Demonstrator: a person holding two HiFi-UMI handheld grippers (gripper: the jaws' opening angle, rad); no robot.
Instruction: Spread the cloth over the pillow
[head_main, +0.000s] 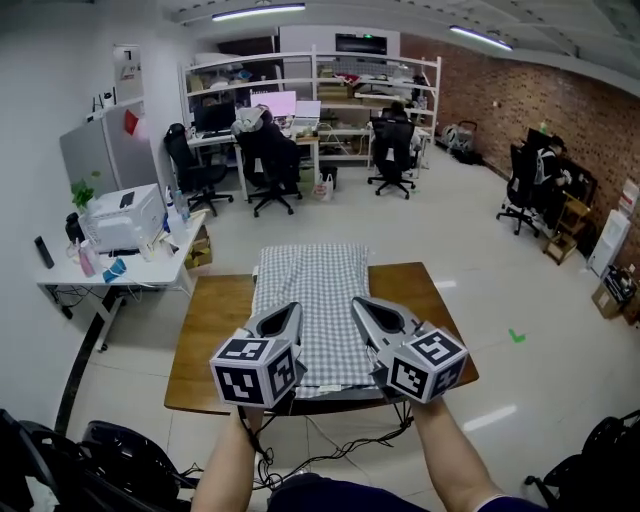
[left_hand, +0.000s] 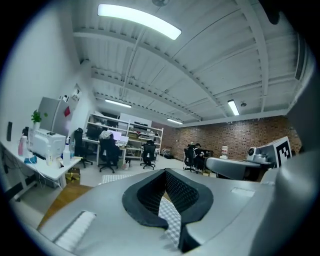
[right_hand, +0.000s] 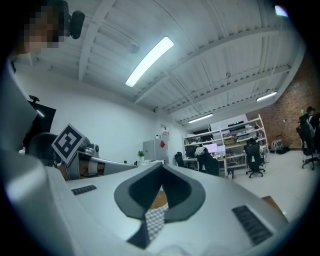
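A grey-and-white checked cloth (head_main: 310, 285) lies spread along the middle of the wooden table (head_main: 215, 330). It bulges over something bulky, and its near edge hangs over the table's front. No pillow surface shows. My left gripper (head_main: 295, 308) and right gripper (head_main: 357, 303) hover side by side above the cloth's near end, both shut, tips pointing away from me. In the left gripper view the jaws (left_hand: 165, 171) meet at the tip, with a strip of cloth (left_hand: 170, 217) seen below through their gap. The right gripper (right_hand: 161, 165) shows the same, with cloth (right_hand: 156, 220) below it. I see nothing pinched.
A white desk with a printer (head_main: 120, 215) stands at the left. Office chairs (head_main: 270, 160) and shelves stand beyond the table. A black chair (head_main: 100, 460) is at my near left, and cables (head_main: 340, 450) trail on the floor under the table's front.
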